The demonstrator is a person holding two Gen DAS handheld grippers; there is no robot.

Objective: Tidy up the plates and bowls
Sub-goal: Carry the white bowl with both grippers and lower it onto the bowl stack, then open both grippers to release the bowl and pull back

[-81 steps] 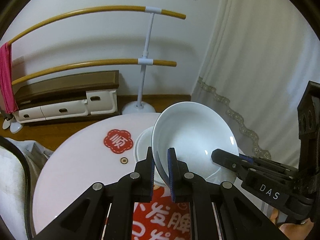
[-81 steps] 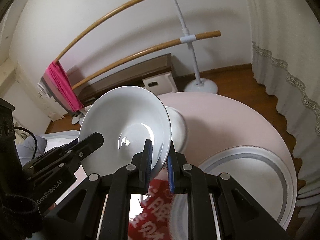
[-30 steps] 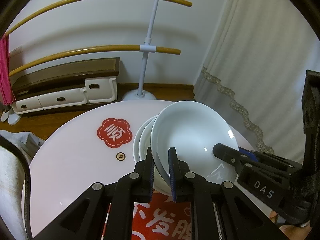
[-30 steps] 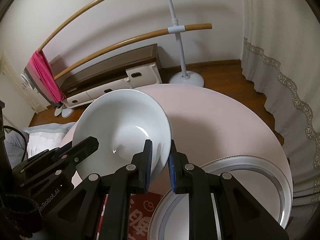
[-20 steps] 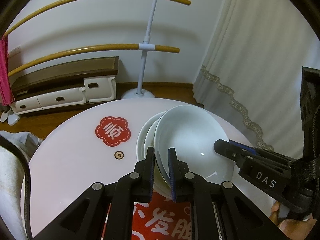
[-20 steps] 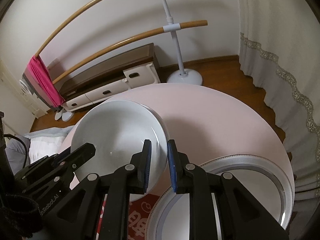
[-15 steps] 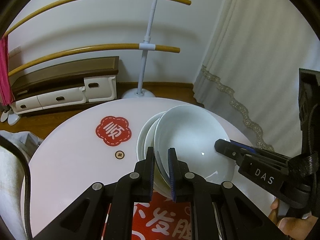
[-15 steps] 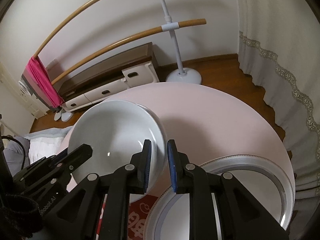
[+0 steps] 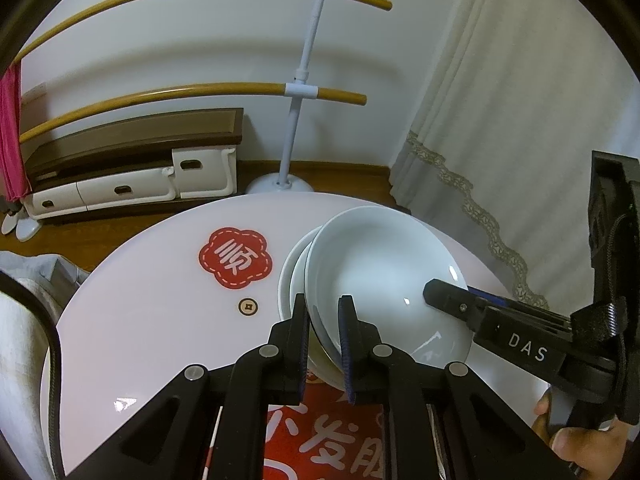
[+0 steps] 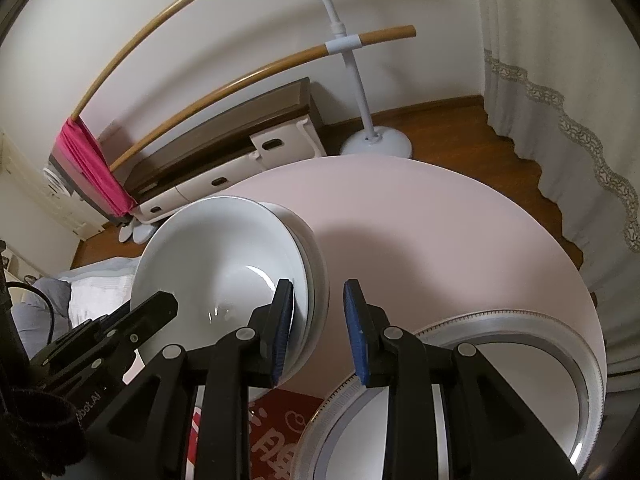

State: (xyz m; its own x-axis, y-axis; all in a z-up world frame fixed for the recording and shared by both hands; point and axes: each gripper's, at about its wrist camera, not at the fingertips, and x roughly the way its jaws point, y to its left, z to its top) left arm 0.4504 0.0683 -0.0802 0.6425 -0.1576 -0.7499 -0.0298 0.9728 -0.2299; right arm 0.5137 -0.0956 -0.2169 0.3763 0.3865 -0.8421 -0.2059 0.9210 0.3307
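nesting the bowl (image 9: pixel 384 276) into the stack (image 10: pixel 316 264) keeps it tidy. left gripper (image 9: pixel 323 332) pinches its rim to steady it; right gripper (image 10: pixel 320 328) sits spread, letting go.

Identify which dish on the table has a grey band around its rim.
The large flat plate beside the right gripper; the stacked bowls are plain white and deep.

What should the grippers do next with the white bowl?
Probably open the left hand-held gripper too. The bowl already sits nested in the stack of bowls on the table, and the right hand-held gripper has opened, while the left one grips the rim.
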